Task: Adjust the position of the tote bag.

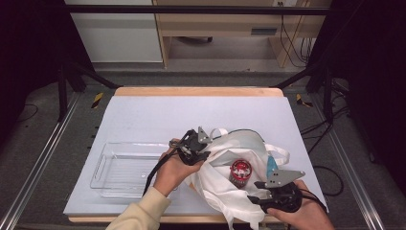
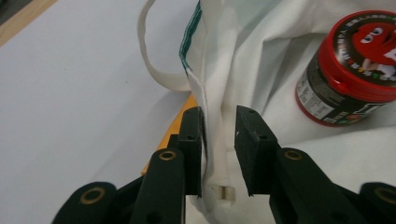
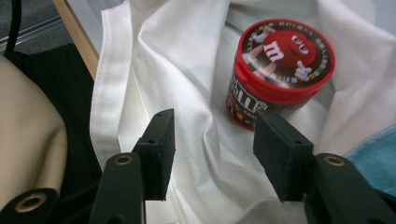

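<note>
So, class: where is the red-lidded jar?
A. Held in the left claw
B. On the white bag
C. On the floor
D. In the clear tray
B: the jar rests on the bag, right of the tray.

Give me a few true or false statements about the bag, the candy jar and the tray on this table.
1. The candy jar lies on the white cloth bag. True.
2. The jar's lid is blue. False: it is red.
3. The clear plastic tray holds the jar. False: the tray holds nothing.
4. The left claw has the bag's edge between its jaws. True.
5. The right claw grips the jar. False: its jaws stand open over the cloth, short of the jar.
</note>
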{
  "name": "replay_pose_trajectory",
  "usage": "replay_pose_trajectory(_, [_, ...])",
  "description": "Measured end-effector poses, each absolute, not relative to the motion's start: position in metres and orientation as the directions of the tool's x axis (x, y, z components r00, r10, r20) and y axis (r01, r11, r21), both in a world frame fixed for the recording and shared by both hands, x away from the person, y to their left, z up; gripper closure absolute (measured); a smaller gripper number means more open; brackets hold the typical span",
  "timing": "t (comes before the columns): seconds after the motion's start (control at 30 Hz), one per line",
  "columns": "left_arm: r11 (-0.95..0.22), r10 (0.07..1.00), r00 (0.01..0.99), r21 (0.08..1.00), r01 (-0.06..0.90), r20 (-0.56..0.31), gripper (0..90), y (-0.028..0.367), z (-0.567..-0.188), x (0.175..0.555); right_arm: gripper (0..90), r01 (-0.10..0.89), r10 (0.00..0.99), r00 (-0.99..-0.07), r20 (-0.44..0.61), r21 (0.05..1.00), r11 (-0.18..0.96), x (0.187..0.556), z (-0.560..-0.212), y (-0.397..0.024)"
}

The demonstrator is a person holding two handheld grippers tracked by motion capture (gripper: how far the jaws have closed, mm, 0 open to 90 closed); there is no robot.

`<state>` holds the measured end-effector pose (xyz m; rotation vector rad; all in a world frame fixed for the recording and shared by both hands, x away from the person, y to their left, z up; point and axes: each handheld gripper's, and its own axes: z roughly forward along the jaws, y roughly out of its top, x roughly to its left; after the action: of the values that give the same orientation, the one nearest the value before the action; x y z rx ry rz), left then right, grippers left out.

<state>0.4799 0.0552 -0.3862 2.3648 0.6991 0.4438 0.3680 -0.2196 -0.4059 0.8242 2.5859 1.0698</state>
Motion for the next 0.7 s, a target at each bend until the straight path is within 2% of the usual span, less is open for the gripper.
replay_pose_trajectory(0.17, [-0.66, 0.558, 0.815, 0.68, 0.32, 0.158, 64.9, 0.058, -0.374, 0.463, 46.3, 0.4, 0.586, -0.81, -0.007, 0.724, 0.562, 0.37, -0.393, -0.223])
replay_pose_trajectory(0.33, [-0.665, 0.518, 0.839, 0.695, 0.273, 0.165, 62.9, 0.06, -0.366, 0.441, 45.4, 0.397, 0.616, -0.787, -0.027, 0.742, 0.54, 0.377, -0.38, -0.23])
replay_pose_trajectory(0.7, [-0.671, 0.42, 0.894, 0.717, 0.189, 0.157, 56.2, 0.05, -0.375, 0.401, 41.3, 0.407, 0.69, -0.722, -0.046, 0.779, 0.478, 0.397, -0.361, -0.243])
